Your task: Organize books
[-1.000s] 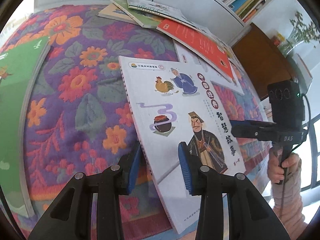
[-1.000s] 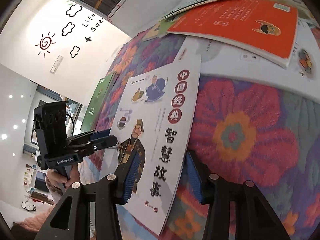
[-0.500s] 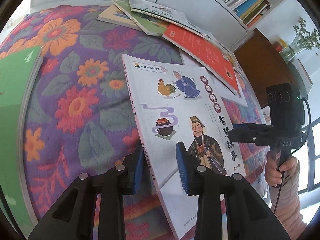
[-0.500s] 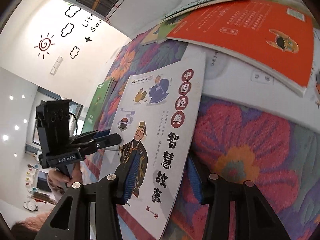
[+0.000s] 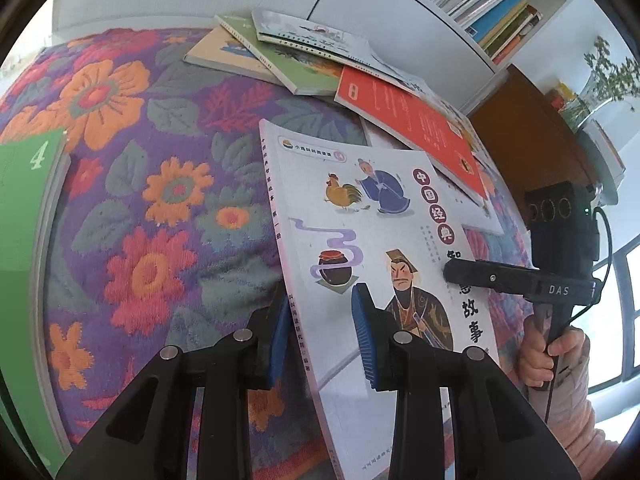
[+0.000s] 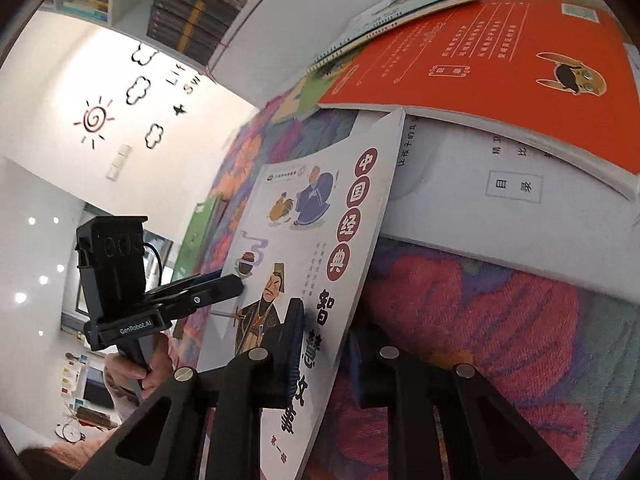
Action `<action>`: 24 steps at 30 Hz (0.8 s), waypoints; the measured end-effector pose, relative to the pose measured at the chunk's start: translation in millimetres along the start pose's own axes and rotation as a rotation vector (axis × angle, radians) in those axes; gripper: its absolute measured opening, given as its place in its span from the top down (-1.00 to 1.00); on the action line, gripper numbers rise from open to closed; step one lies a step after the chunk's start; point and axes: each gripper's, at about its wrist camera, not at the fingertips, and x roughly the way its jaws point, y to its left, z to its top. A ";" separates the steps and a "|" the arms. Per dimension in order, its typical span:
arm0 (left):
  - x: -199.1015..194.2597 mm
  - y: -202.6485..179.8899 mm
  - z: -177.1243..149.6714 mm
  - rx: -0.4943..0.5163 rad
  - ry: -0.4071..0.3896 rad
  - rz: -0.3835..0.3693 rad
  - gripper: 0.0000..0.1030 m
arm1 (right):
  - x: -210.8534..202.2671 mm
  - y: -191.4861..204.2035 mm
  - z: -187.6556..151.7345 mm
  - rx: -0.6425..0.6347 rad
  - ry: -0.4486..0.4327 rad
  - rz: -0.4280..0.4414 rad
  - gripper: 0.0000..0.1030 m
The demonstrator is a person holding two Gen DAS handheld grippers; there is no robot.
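Both claws grip one white storybook above the floral cloth.

The left claw (image 5: pixel 320 336) clamps the storybook (image 5: pixel 372 248) at its spine edge; the right claw (image 6: pixel 324 356), just closed, pinches its opposite edge, tilting it up beside the orange book (image 6: pixel 480 64).

Both grippers are pinching one book (image 5: pixel 372 248): the left gripper (image 5: pixel 320 336) at its spine edge, the right gripper (image 6: pixel 324 356), jaws just closed, at its opposite edge.

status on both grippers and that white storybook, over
Left gripper and right gripper both clamped on white storybook, lifted off floral cloth. Red book pile just ahead.
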 end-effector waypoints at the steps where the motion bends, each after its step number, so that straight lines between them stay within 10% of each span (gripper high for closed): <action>1: -0.5 0.5 -0.5 0.002 -0.003 0.003 0.41 | -2.5 1.0 -3.7 -0.009 -0.007 -0.005 0.67; 15: -1.7 2.1 -0.9 0.007 -0.017 -0.005 0.41 | -1.7 13.2 -2.7 -0.024 -0.025 -0.066 0.66; 24: -13.6 10.5 -3.0 -0.060 -0.033 -0.136 0.43 | -7.7 48.3 -7.4 0.000 -0.005 -0.143 0.62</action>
